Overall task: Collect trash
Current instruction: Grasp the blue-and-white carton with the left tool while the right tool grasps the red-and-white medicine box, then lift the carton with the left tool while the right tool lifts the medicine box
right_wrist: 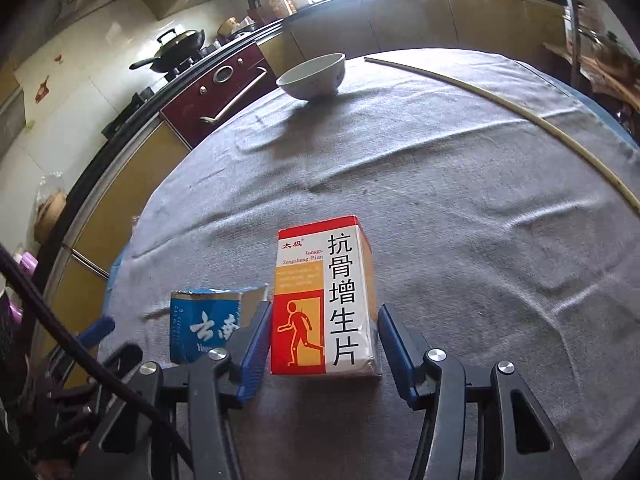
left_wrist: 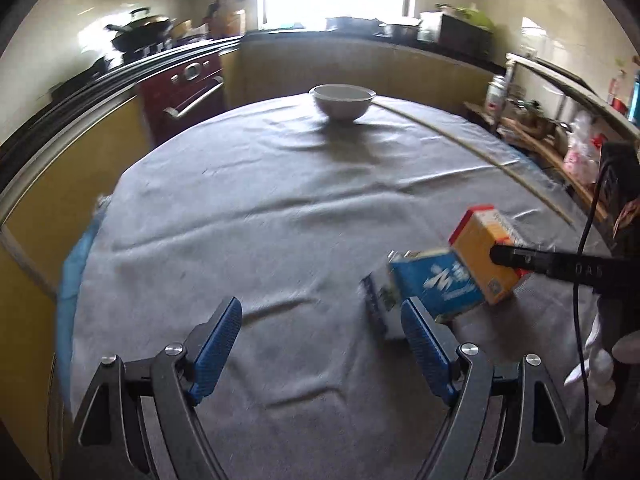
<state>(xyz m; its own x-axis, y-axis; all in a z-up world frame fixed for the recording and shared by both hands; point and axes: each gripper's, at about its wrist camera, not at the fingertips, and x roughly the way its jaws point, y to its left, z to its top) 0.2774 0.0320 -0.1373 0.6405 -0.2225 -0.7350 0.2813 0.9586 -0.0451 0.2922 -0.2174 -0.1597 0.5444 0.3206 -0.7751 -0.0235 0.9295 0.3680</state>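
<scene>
Right gripper spread wide, blue pads either side of orange-white medicine box, left pad touching box, right pad just apart. Box lies on grey tablecloth. Torn blue carton just beside box. Left gripper wide apart, holding nothing. White bowl at far side of cloth.

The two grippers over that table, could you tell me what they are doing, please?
A person is collecting trash from the cloth-covered table. The right gripper straddles the orange medicine box, jaws open, not yet clamped. The left gripper is open and empty near the blue box. A white bowl sits at the far side.
</scene>
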